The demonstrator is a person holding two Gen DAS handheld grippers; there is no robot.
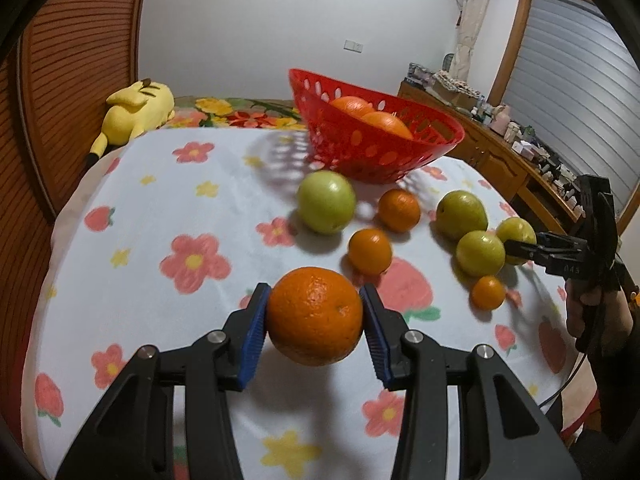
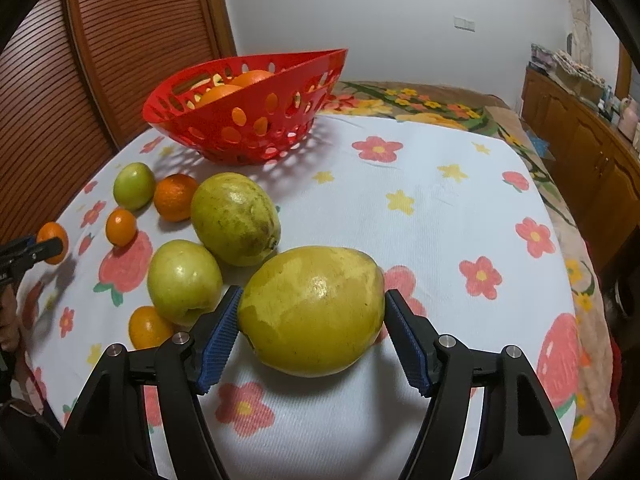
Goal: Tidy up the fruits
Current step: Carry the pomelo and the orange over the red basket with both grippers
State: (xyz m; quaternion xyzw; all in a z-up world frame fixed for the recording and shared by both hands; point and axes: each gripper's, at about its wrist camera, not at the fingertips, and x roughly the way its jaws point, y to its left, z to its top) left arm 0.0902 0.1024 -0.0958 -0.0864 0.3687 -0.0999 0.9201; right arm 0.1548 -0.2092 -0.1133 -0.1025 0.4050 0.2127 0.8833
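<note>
L tool [image 1: 315,322] is clenched on a big orange [image 1: 315,316]: both blue pads press its sides, and the fruit looks lifted clear of the flowered bedspread [image 1: 168,208], w/ its shadow on the cloth below. The red basket [image 1: 384,152] lies from this tool at approx 12–1 o'clock, up the bed, already w/ two oranges [image 1: 370,116] inside. That's the relation the next move turns on, in my judgement: a carry fwd and slightly right, over the loose fruit between, i.e. a green apple [image 1: 326,202] at 12 and two small oranges [image 1: 370,251] at 1. The basket rim is tilted, low side toward the tool, so entry from this side looks easiest.

R tool [image 2: 313,330] straddles a large yellow-green guava [image 2: 316,310], which lies on the bedspread w/ its long axis crosswise, 9-to-3, spanning the gap. The left pad touches or nearly touches the skin; the right pad stands just off it, so I read it as not yet gripped. From the R tool the basket sits at 11 o'clock, well apart, beyond a second guava [image 2: 234,218] and an apple [image 2: 184,282] at 10–11.

L tool is nearer done: fruit in hand, basket ahead. Risk: clipping the apple on the way.
</note>
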